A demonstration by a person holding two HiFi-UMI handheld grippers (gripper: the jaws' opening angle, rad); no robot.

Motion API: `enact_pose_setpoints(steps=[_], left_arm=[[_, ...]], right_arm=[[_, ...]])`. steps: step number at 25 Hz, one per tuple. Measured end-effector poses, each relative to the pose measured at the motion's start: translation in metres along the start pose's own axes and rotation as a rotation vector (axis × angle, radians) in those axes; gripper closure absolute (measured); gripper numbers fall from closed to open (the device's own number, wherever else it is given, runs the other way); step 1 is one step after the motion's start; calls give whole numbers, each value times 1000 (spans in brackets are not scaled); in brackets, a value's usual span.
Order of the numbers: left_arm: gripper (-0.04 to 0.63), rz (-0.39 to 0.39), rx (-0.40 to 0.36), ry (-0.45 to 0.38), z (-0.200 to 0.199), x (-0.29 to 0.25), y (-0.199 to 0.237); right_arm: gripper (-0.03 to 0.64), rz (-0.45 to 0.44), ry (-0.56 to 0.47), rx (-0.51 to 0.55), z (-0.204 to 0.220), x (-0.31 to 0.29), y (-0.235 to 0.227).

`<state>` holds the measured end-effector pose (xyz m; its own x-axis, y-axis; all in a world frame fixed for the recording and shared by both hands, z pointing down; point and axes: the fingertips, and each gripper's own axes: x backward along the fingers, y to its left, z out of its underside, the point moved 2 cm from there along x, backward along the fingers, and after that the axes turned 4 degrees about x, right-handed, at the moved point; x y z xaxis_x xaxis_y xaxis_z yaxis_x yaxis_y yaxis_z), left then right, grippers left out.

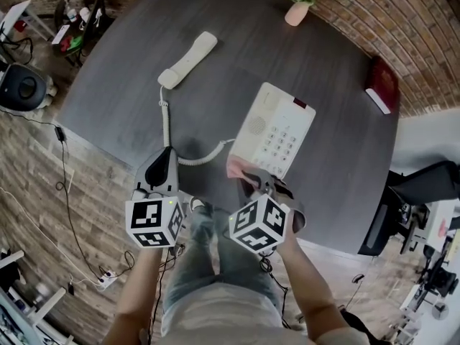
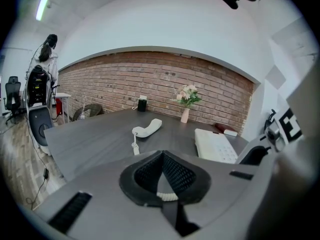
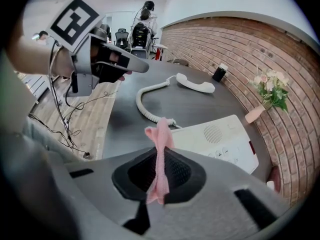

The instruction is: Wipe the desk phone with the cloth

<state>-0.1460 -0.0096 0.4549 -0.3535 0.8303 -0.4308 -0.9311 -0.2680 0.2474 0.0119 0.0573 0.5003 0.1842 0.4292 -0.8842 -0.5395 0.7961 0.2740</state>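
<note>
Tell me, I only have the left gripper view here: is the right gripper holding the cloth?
Observer: Yes. The right gripper is shut on a pink cloth, and the cloth sticks up out of its jaws.
Operator: Where is that cloth relative to the desk phone?
Observer: From the head view, it sits at the near left corner of the phone base. I cannot tell whether it touches.
Operator: And how does the cord run?
Observer: The cord drops from the handset to the left gripper, then curls across to the base's left edge.
</note>
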Motion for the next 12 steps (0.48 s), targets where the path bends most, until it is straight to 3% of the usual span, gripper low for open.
enact_pose_setpoints(steps=[12], left_arm=[[592,39,-4,-32,-24,-18,-22]], right_arm=[[595,54,4,6,6,21,-29]])
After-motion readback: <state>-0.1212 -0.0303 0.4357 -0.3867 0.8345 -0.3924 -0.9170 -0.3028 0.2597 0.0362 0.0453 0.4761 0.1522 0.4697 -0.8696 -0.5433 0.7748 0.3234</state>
